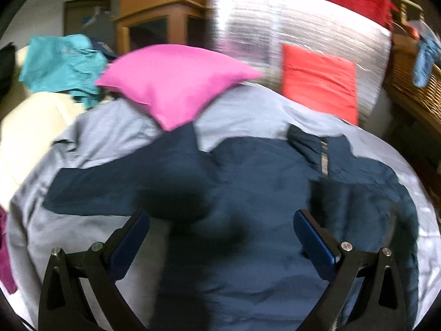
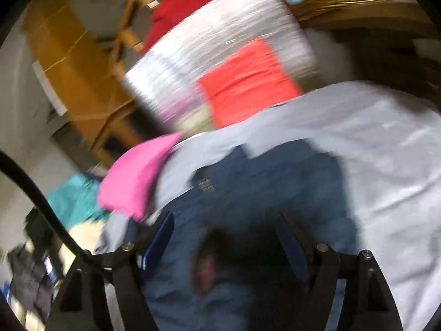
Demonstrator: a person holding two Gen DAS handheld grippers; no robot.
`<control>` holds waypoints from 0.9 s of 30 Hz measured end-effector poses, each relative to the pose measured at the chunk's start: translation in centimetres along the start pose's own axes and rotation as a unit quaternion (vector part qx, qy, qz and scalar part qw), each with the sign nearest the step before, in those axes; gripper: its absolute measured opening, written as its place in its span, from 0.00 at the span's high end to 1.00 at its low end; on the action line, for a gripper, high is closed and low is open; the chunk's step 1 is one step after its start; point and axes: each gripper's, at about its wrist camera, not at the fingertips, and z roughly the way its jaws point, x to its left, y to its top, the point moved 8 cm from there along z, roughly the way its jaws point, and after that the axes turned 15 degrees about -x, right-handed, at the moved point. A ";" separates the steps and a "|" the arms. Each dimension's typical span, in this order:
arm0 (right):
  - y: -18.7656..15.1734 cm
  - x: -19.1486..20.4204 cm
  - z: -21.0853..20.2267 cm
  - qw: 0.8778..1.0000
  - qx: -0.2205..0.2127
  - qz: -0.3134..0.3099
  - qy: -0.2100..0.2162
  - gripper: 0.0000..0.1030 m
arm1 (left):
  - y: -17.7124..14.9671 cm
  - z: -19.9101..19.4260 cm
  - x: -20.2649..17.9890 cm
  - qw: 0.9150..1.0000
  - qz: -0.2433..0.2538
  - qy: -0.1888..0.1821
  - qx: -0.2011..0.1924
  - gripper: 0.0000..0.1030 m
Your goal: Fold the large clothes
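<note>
A navy zip jacket [image 1: 248, 193] lies spread on the grey bedsheet [image 1: 104, 138], filling the middle. The left gripper [image 1: 222, 220] hovers above it, jaws wide apart and empty. The right gripper [image 2: 224, 226] likewise gapes over it. A pink pillow [image 1: 173, 82] sits at 11 o'clock.

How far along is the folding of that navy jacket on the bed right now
Early. Done: the navy jacket lies spread on the grey sheet, zipper up, one sleeve stretched out to the side. In hand: nothing; the left tongs and right tongs hang open over it, gripping no cloth. Left: no fold shows yet, so sleeves and body all remain. The right view is blurred, so contact is unclear.
</note>
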 end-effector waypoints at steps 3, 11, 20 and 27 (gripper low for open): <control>0.4 -5.4 1.0 0.997 0.009 0.028 -0.070 0.23 | -0.5 0.4 -2.7 0.999 0.016 -0.034 0.003 0.00; -0.2 -12.9 3.5 0.988 0.047 0.097 -0.115 0.23 | -2.4 -1.4 -12.2 0.986 0.080 -0.147 -0.007 0.00; -3.7 -13.1 7.1 0.983 0.099 0.118 -0.103 0.52 | -5.8 1.0 -17.8 0.980 0.156 -0.123 0.009 0.00; -3.6 -12.6 7.0 0.983 0.097 0.111 -0.106 0.60 | -5.8 2.8 -14.9 0.986 0.090 -0.128 0.061 0.59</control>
